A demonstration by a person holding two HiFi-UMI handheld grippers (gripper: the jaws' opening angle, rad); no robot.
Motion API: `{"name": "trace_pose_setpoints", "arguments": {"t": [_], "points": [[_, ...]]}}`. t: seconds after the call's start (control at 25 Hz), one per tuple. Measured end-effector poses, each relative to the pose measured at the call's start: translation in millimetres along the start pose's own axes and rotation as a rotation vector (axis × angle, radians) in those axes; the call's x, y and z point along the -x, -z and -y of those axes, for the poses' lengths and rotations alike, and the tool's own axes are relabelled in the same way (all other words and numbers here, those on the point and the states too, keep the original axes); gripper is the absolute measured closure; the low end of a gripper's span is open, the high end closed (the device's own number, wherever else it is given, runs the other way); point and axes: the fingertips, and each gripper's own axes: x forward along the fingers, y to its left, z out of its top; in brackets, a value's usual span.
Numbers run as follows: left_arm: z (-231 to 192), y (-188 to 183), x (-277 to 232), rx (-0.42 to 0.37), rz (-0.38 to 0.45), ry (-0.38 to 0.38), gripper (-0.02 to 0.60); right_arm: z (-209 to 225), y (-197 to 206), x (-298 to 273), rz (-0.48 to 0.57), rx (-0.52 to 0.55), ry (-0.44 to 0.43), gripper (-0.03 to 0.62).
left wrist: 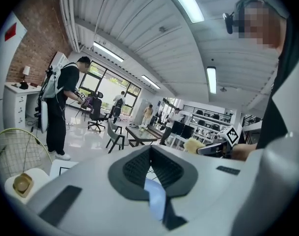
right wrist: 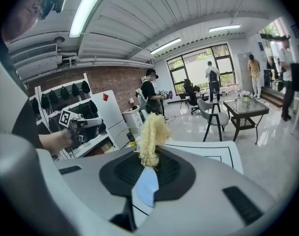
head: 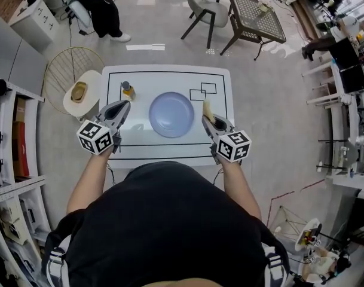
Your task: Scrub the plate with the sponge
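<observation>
R gripper (head: 209, 120) clamped on yellow fibrous sponge (right wrist: 150, 134), which sticks up past the jaw tips, just right of plate (head: 171, 114). L gripper (head: 124, 106) jaws pressed together, nothing btwn, just left of plate. Plate flat at centre of white table (head: 220, 79). Small bottle (head: 128, 89) near L tip.
</observation>
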Motion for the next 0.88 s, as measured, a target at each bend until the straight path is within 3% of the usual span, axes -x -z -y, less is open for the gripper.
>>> {"name": "trace_pose_setpoints", "arguments": {"t": [0.56,0.88], "points": [[-17.0,-10.1,10.9,0.023,0.052,-0.04,0.572,2.8,-26.4,-36.2,-0.037,0.045,-0.049,0.549],[-9.7,-11.9,13.4,0.051,0.08,-0.126,0.572,25.7,-25.1,-46.0,-0.068,0.06,-0.11,0.549]]}}
